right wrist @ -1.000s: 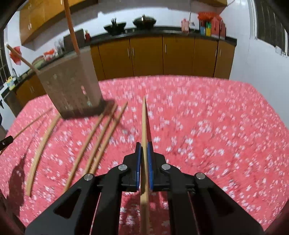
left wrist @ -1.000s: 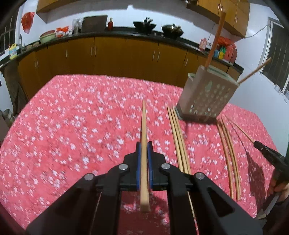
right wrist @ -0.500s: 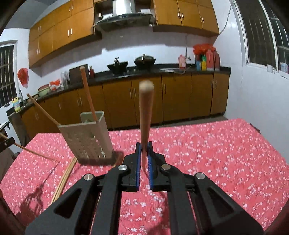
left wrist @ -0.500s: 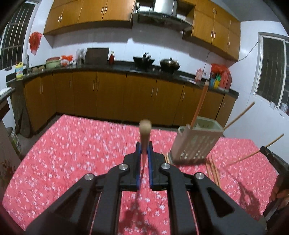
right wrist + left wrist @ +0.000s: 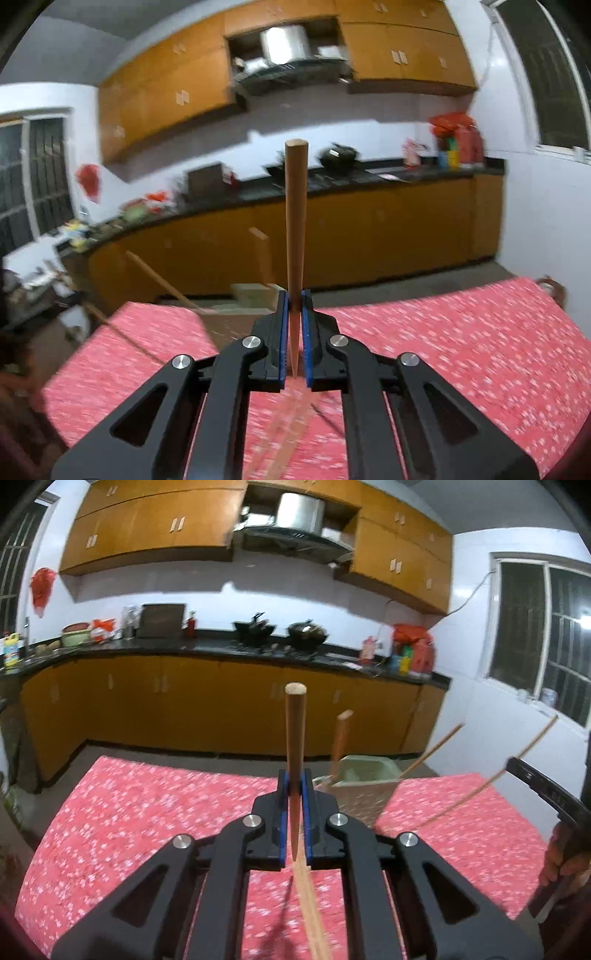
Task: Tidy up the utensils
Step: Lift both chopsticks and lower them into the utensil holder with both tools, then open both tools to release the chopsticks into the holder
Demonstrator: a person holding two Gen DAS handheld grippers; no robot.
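My left gripper (image 5: 295, 775) is shut on a wooden chopstick (image 5: 295, 738) that points up and away, raised above the table. A pale green perforated utensil holder (image 5: 364, 786) stands just beyond and right of it, with two chopsticks (image 5: 340, 738) in it. My right gripper (image 5: 295, 295) is shut on another wooden chopstick (image 5: 295, 221), also raised. The holder (image 5: 255, 293) shows blurred just left of its fingers. The right gripper also shows at the right edge of the left wrist view (image 5: 543, 790), with its chopstick (image 5: 491, 777) slanting up.
The table has a red floral cloth (image 5: 147, 812). More chopsticks (image 5: 314, 915) lie on it below the left gripper. Brown kitchen cabinets and a dark counter (image 5: 221, 653) run behind the table. A window (image 5: 543, 627) is on the right wall.
Both grippers have lifted and tilted up from the table, each with its chopstick, and moved closer to the holder. The views now face the kitchen wall.
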